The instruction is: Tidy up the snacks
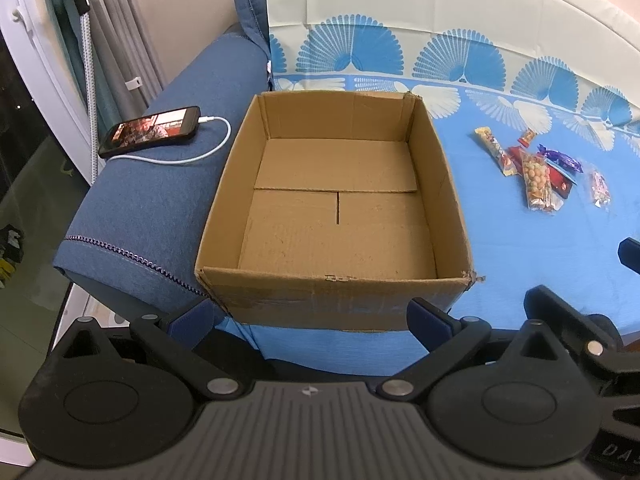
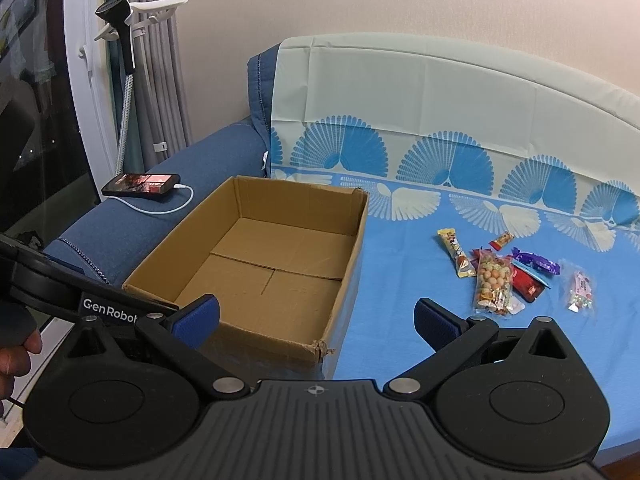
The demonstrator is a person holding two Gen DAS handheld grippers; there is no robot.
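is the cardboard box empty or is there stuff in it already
Empty. The cardboard box shows only its bare bottom flaps; the snacks all lie outside, on the blue cloth.

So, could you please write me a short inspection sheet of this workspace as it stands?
Surface: blue patterned cloth over a sofa seat.
Job's things: cardboard box open and empty; snack packets in a loose cluster on the cloth beside it, none inside.
Clutter: phone on the blue armrest, screen lit.
Grippers: left gripper and right gripper both open, holding nothing.
Cables: white charging cable plugged into the phone.
Surroundings: grey curtain, beige wall.
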